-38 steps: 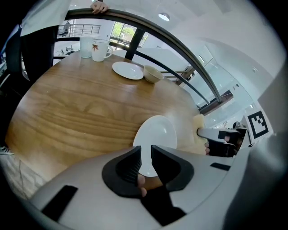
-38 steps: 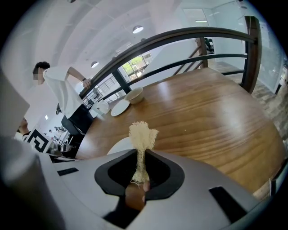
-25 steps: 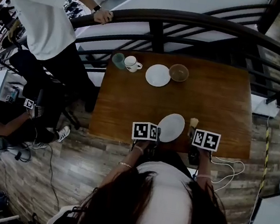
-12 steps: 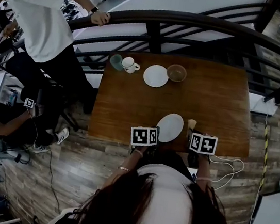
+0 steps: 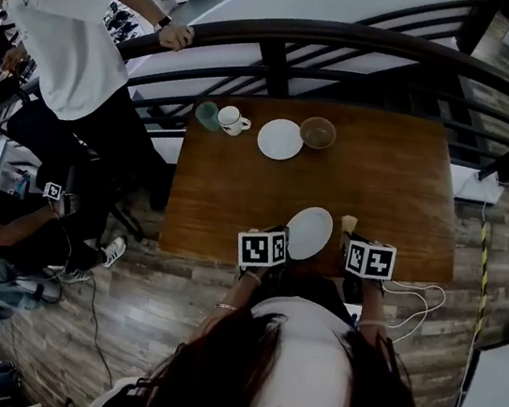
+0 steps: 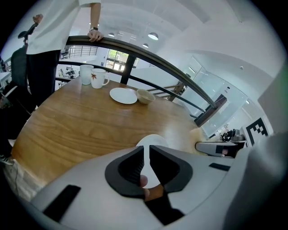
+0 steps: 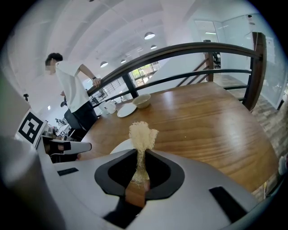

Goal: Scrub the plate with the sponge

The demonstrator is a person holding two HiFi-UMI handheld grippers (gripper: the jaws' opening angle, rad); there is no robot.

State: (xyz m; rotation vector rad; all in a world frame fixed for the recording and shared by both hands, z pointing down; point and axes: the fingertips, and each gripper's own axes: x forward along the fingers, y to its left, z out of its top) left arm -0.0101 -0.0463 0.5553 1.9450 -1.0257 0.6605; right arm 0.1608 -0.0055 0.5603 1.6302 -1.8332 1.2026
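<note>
A white plate [image 5: 310,233] sits tilted near the front edge of the wooden table [image 5: 400,182]. Its near left rim runs between the jaws of my left gripper [image 5: 284,241]. In the left gripper view those jaws have just been closing, and my left gripper [image 6: 146,150] now pinches the plate [image 6: 153,140]. My right gripper [image 5: 355,242] is just right of the plate, shut on a beige fibrous sponge [image 5: 350,224]. In the right gripper view the sponge [image 7: 142,134] sticks up out of my right gripper [image 7: 141,155], with the plate's edge [image 7: 120,146] to its left.
At the table's far side stand a second white plate [image 5: 279,139], a bowl [image 5: 318,132], a mug [image 5: 233,119] and a cup [image 5: 208,114]. A dark railing [image 5: 355,40] runs behind the table. A person in a white shirt [image 5: 63,27] leans on it at the left.
The left gripper has risen slightly with the plate's near rim and its jaws have narrowed onto it. The right gripper stays put with the sponge.
</note>
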